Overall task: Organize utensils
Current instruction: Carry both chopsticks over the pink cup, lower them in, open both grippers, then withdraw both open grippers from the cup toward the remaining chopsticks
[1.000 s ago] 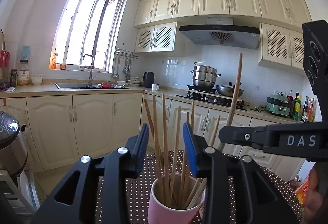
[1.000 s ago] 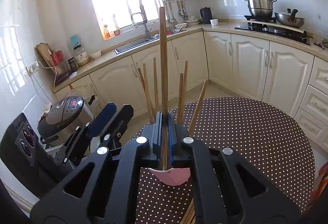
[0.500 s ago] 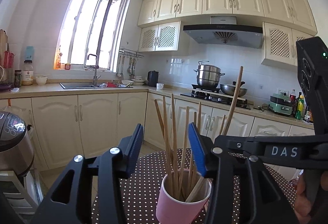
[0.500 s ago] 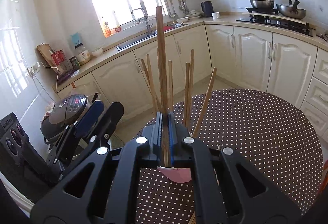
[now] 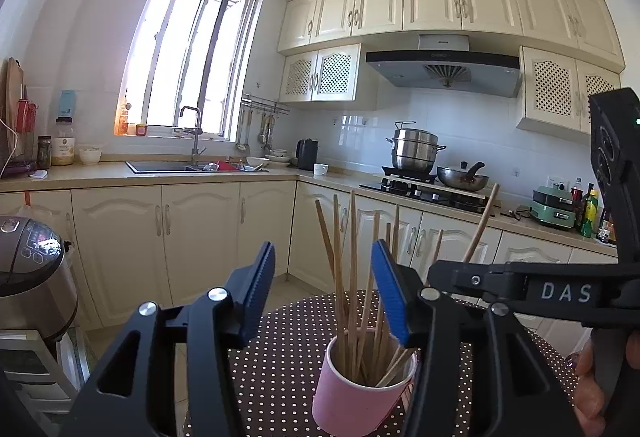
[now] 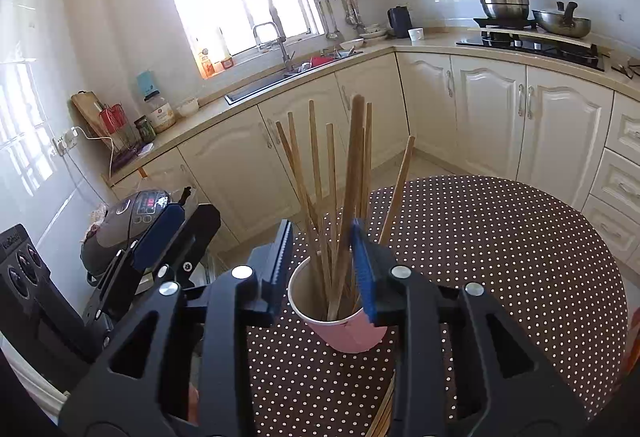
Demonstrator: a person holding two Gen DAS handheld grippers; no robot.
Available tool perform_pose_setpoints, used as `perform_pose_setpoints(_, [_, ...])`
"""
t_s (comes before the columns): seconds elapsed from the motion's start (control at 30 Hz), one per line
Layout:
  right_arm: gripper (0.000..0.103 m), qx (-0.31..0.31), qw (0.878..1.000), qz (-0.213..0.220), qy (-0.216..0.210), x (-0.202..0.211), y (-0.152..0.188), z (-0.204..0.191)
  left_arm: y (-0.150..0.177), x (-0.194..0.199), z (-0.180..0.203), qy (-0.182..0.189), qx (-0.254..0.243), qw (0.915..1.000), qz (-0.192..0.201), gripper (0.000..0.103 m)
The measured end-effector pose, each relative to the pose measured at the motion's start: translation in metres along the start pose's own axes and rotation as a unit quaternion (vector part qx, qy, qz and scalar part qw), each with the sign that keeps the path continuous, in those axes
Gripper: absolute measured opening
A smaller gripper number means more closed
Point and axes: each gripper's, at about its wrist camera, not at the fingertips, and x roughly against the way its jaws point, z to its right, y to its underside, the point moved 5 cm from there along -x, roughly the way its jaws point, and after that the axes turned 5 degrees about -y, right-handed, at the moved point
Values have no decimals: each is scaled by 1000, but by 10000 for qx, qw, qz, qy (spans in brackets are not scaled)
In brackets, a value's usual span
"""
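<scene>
A pink cup (image 6: 347,321) stands upright on the round table (image 6: 500,257) with its brown, white-dotted cloth, and it holds a bunch of wooden chopsticks (image 6: 320,177) fanned out at differing tilts, tips down inside the cup. The right gripper (image 6: 324,265) hovers right over the cup's mouth; its jaws have just been opening and now stand apart, with the cup's rim and the thick chopstick (image 6: 352,173) between them but no pad pressing on either, so that chopstick leans free among the others in the cup. The left gripper (image 5: 324,293) sits to the cup's side, seen in the right wrist view at the left (image 6: 160,233); its jaws have just been opening too and are spread wide with nothing pinched, the cup (image 5: 360,393) beyond its tips. A hand (image 5: 596,381) grips the right tool's handle at the frame edge. A rice cooker (image 6: 124,221) stands beside the table, below the counter with the sink (image 6: 280,81)
</scene>
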Motion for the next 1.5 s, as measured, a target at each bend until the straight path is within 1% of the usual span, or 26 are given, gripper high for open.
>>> perform_pose_setpoints(0.13, [31,42,10000,3,-24,2,0,-4,-2,5,-3,-48,-29,10000,-20,51])
perform_pose_setpoints(0.2, [31,135,9999,28,56,2,-1,-6,-3,8,-3,-87,-74,9999,-10,54])
perform_pose_setpoints(0.23, [29,168,9998,37,92,2,0,-7,-3,8,-5,-98,-87,9999,-17,56])
perform_pose_setpoints(0.27, [19,197,9998,16,95,1,-1,-8,-3,9,-6,-107,-95,9999,-23,57])
perform_pose_setpoints(0.33, [12,220,9997,-28,90,-3,1,-10,-2,11,-8,-121,-88,9999,-30,58])
perform_pose_setpoints(0.37, [7,247,9996,-35,135,-5,1,-11,-2,11,-8,-127,-83,9999,-46,58])
perform_pose_setpoints(0.6, [7,322,9991,-192,200,-22,6,-11,4,2,-15,-299,-145,9991,-254,58])
perform_pose_setpoints(0.67, [6,370,9989,-143,233,-26,7,-11,6,-2,-18,-326,-103,9989,-331,58])
perform_pose_setpoints(0.77, [7,398,9988,-185,228,-30,7,-13,10,-6,-23,-374,-79,9983,-448,58])
perform_pose_setpoints(0.9, [8,378,9990,-237,21,-28,7,-19,10,-7,-26,-369,-51,9979,-522,58])
perform_pose_setpoints(1.03, [8,403,9990,-176,70,-16,7,-19,6,-3,-22,-322,-55,9982,-499,61])
perform_pose_setpoints(1.1, [11,360,9992,-136,65,-8,7,-17,4,1,-17,-287,-101,9983,-491,61])
perform_pose_setpoints(1.17, [28,333,9994,-44,114,2,5,-15,1,5,-14,-291,-122,9984,-476,62])
perform_pose_setpoints(1.2, [32,312,9994,4,148,6,4,-13,0,7,-14,-291,-100,9984,-470,62])
perform_pose_setpoints(1.23, [43,280,9995,72,133,11,3,-11,-2,8,-13,-281,-78,9984,-478,62])
perform_pose_setpoints(1.27, [49,263,9995,132,127,17,2,-9,-3,10,-12,-258,-56,9984,-493,62])
perform_pose_setpoints(1.5, [49,287,9990,310,174,44,4,-5,-11,26,10,-189,-248,9984,-468,62])
